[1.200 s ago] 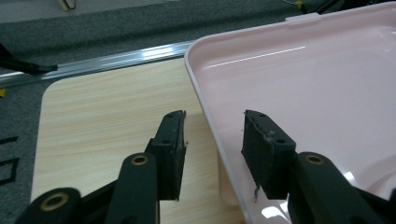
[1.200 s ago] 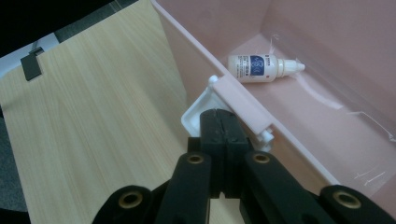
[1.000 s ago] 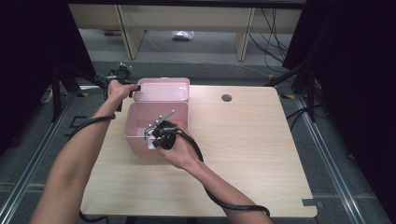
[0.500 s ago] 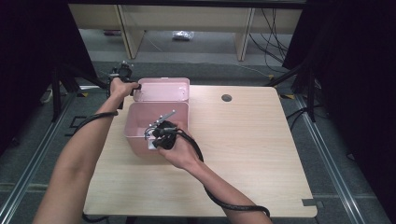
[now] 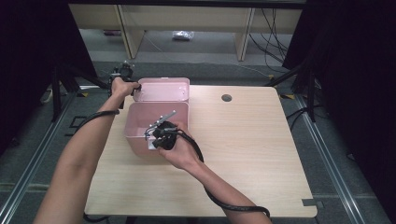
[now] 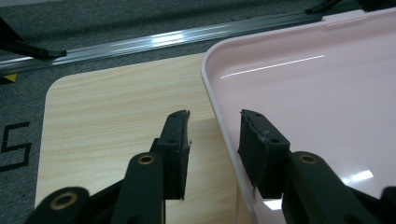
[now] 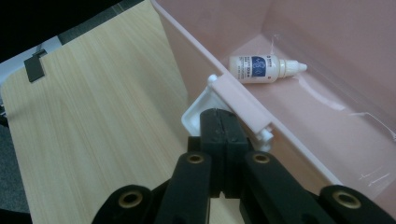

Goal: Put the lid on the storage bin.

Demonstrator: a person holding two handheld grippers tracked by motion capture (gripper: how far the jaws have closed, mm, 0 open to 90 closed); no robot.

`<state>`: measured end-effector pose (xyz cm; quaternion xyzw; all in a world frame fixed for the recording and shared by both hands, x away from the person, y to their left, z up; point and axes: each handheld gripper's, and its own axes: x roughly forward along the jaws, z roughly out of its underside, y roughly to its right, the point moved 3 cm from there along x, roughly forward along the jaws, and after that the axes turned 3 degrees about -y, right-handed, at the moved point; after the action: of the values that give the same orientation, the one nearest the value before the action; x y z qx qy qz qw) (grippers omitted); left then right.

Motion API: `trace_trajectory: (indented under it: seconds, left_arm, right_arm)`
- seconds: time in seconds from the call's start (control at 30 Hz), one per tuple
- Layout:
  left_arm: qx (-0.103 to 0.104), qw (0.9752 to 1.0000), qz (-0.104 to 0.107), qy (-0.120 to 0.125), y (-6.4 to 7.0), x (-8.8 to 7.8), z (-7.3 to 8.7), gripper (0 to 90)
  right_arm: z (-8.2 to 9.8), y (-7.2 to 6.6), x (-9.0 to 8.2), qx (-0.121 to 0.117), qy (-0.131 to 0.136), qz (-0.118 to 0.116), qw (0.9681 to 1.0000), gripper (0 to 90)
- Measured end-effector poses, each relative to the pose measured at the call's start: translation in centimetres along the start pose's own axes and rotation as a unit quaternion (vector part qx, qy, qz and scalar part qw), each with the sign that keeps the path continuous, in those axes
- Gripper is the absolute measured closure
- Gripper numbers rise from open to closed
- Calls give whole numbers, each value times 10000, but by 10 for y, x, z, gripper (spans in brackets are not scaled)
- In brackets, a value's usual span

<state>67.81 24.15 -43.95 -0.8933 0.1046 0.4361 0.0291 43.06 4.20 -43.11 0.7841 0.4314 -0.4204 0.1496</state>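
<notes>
Two tongs work one pink box [image 5: 140,135] at the table's [image 5: 252,154] far left. My right gripper [image 7: 223,122] is clamped tight at its white latch [image 7: 198,114]. My left gripper [image 6: 212,140], jaws just closing, straddles the lid's [image 5: 163,89] rim without pressing it.

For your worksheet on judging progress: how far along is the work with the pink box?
Done: the pink box stands open, its lid swung back, and a small dropper bottle lies inside. In hand: the right gripper, jaws shut, presses at the white latch on the front wall; the left gripper straddles the lid's edge, its jaws having just been closing. Left: apparently closing the lid and fastening the latch.
</notes>
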Motion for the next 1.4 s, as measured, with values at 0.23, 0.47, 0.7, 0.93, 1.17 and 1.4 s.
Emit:
trace_trajectory:
  seconds: [0.23, 0.47, 0.7, 0.93, 1.17, 1.4]
  left_arm:
    - [-82, 9999, 20, -67, 1, 2, 0, 664]
    - [-180, 9997, 30, -165, 3, 3, -1, 744]
    - [-223, 9995, 10, -237, 5, 4, -2, 811]
    - [-440, 9989, 37, -121, 6, -1, -5, 840]
    - [-583, 9983, -11, 38, 9, -6, -6, 850]
    - [-407, 9990, -17, 175, 9, -13, -7, 852]
  right_arm:
    - [0, 1, 0, -2, 13, 17, 10000, 900]
    - [0, 0, 0, -43, 19, 34, 10000, 900]
    - [0, 0, 0, -49, -4, 45, 10000, 900]
    - [0, 1, 0, -34, -18, 41, 10000, 900]
    - [-2, 1, 1, 13, -76, 54, 10000, 900]
    - [-2, 0, 1, 55, -102, 29, 9999, 900]
